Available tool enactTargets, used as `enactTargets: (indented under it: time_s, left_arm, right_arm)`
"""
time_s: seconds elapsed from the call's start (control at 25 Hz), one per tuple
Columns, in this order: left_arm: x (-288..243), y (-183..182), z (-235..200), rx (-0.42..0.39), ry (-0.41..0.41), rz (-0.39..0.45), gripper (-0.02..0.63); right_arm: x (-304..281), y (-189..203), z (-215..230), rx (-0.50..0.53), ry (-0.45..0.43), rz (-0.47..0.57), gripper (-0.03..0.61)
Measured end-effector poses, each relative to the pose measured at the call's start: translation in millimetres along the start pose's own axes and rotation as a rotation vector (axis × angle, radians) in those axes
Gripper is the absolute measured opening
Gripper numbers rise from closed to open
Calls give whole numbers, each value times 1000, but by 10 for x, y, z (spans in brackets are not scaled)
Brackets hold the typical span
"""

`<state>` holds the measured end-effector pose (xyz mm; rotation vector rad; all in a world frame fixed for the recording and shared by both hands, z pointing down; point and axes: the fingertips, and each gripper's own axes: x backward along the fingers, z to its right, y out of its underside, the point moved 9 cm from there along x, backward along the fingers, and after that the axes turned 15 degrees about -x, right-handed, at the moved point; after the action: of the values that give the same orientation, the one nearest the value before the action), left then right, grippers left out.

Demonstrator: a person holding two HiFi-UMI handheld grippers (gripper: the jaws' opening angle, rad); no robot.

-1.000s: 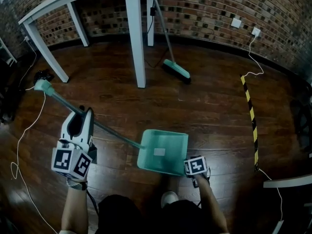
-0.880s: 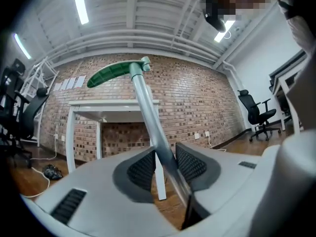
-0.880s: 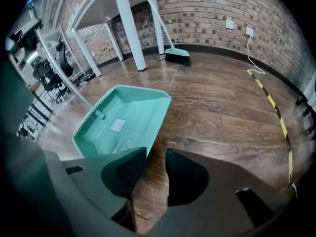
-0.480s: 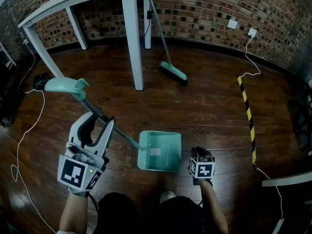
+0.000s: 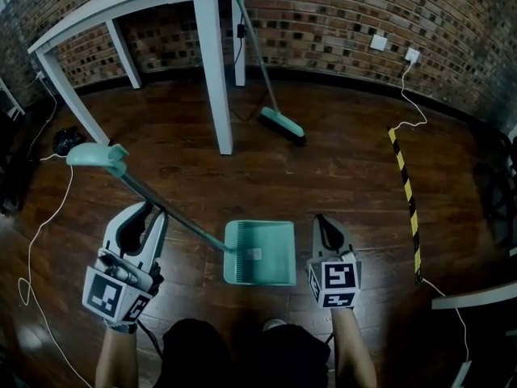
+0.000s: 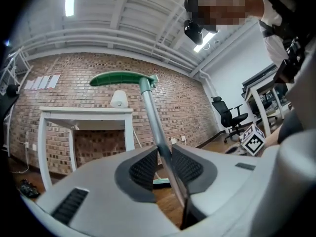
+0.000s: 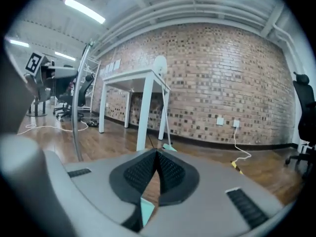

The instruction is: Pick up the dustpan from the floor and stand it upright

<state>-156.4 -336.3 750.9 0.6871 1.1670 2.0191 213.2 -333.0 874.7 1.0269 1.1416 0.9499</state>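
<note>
The teal dustpan [image 5: 258, 253] is low in front of the person's feet, and its grey pole [image 5: 166, 212] slants up to the left to a teal grip [image 5: 97, 156]. My left gripper [image 5: 153, 211] reaches level around the pole's middle. In the left gripper view the pole [image 6: 153, 122] runs between the two pads [image 6: 143, 169], which have just been closing and now press on it. My right gripper [image 5: 321, 219] hovers right of the pan, apart from it, jaws shut and empty. In the right gripper view its pads meet at the tips [image 7: 157, 154], with a sliver of teal pan [image 7: 147, 211] below.
A white table [image 5: 212, 71] stands ahead, with a teal broom [image 5: 283, 124] leaning by its leg. Yellow-black tape [image 5: 408, 200] runs along the floor at right. A white cable [image 5: 32, 233] trails at left, another [image 5: 408, 95] hangs from wall sockets.
The pole's grip end has risen and the pole stands steeper. The left jaws have closed in on the pole. The right gripper left the pan's near corner, rose and shut.
</note>
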Motion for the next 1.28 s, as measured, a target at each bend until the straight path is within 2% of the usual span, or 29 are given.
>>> enactTargets:
  time_s: [0.08,0.2,0.28,0.32,0.44,0.6,0.72,0.76,0.84,1.04,1.16,1.28]
  left_arm:
    - [-47,-88,9,-12,12,20,78]
    - [-94,-200,12,-22,2,39,120]
    - [-33,-231,6,-10,-19,53,117]
    - [15,-239,-7,0,-37,54,92]
    - [95,-288,-84,28,-85,1,-6]
    - [27,-636,-269,34,-58,-88,-6]
    - [6,-1006,-498,127,-34,-111,-6]
    - [13,-1145,-597,164,-32,-119,-7]
    - [30,-1486,-805,182,-24,-147,-8]
    - [-60,-2555,-1312,189,12,-163,-8]
    - [-187,-3311,-1603,156,18,-142,-8]
    - [-291,-4027,-1888,79,47,-102,-6]
  right_arm:
    - [36,-234,-30,-10,-21,53,-8]
    - [86,-501,-41,-21,-41,104,-8]
    - [134,-618,-60,-22,-58,134,-8]
    - [162,-675,-73,-22,-70,151,-8]
    - [260,-895,-112,-39,-117,189,-8]
    - [500,-1443,-157,-93,-156,167,-9]
    - [786,-2055,-112,-188,-208,167,-8]
    - [885,-2294,-70,-234,-224,173,-9]
    - [1091,-2808,4,-306,-227,195,-11]
    - [1570,-4048,-29,-406,-132,259,-11]
    - [1830,-4785,-173,-426,-111,292,-11]
    - [2096,-5477,-380,-426,-118,330,-11]
